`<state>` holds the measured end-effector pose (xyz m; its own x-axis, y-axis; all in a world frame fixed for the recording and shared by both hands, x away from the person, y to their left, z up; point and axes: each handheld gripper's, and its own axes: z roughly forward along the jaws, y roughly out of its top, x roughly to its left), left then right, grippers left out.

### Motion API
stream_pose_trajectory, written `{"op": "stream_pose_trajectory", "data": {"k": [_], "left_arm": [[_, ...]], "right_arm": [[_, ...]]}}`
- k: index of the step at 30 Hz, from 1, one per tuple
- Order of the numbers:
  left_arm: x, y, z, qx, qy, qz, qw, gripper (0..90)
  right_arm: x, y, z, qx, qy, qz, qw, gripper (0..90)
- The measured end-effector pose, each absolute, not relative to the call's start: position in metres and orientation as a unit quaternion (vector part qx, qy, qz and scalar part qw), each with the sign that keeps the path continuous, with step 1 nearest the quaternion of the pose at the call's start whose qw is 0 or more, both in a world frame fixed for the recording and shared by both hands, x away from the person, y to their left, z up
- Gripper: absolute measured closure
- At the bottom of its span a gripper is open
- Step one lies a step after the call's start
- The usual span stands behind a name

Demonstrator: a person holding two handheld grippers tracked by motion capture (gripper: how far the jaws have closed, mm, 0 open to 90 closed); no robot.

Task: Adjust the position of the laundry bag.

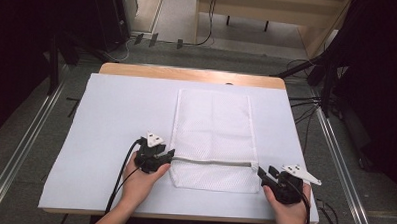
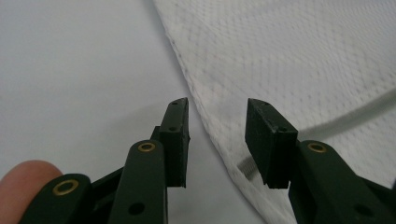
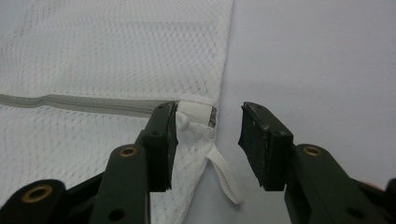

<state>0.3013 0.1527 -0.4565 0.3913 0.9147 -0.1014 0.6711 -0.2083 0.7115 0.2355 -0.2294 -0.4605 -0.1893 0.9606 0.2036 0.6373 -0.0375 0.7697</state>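
Note:
A white mesh bag lies flat on the white-covered table, with a grey zipper running across its near end. My left gripper sits at the zipper's left end. Its jaws stand apart astride the bag's edge, and the pads do not press on it. My right gripper is at the zipper's right end, also open. Its left pad rests against the white cap at the end of the zipper, and a white fabric loop lies between the jaws.
The white cover spreads wide on both sides of the bag. A strip of the wooden table shows at the far edge. Metal rails and cables run along the floor beside the table.

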Motion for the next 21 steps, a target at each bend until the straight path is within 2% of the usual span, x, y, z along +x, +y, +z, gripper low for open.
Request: {"op": "stream_pose_trajectory", "data": {"k": [6, 11, 13, 14, 15, 16, 19, 21], "left_arm": [[0.317, 0.151, -0.455, 0.744, 0.535, 0.173, 0.36, 61.8], [0.323, 0.141, -0.46, 0.762, 0.528, 0.157, 0.34, 62.6], [0.325, 0.138, -0.464, 0.767, 0.529, 0.162, 0.325, 68.4], [0.325, 0.138, -0.465, 0.766, 0.528, 0.173, 0.323, 77.2], [0.325, 0.138, -0.465, 0.766, 0.528, 0.173, 0.323, 80.5], [0.327, 0.14, -0.465, 0.766, 0.529, 0.167, 0.326, 80.5], [0.33, 0.145, -0.465, 0.763, 0.53, 0.15, 0.339, 89.2], [0.33, 0.147, -0.466, 0.764, 0.527, 0.146, 0.344, 90.0]], "right_arm": [[0.234, -0.231, -0.46, 0.599, 0.663, 0.397, 0.208, 56.8], [0.235, -0.232, -0.461, 0.597, 0.665, 0.399, 0.205, 55.7], [0.235, -0.231, -0.461, 0.597, 0.665, 0.398, 0.205, 55.2], [0.235, -0.23, -0.462, 0.597, 0.667, 0.398, 0.203, 54.7], [0.235, -0.23, -0.462, 0.597, 0.667, 0.398, 0.203, 54.7], [0.235, -0.23, -0.462, 0.595, 0.668, 0.397, 0.205, 54.5], [0.235, -0.23, -0.463, 0.595, 0.669, 0.397, 0.204, 54.1], [0.235, -0.23, -0.463, 0.596, 0.669, 0.396, 0.203, 54.0]]}}
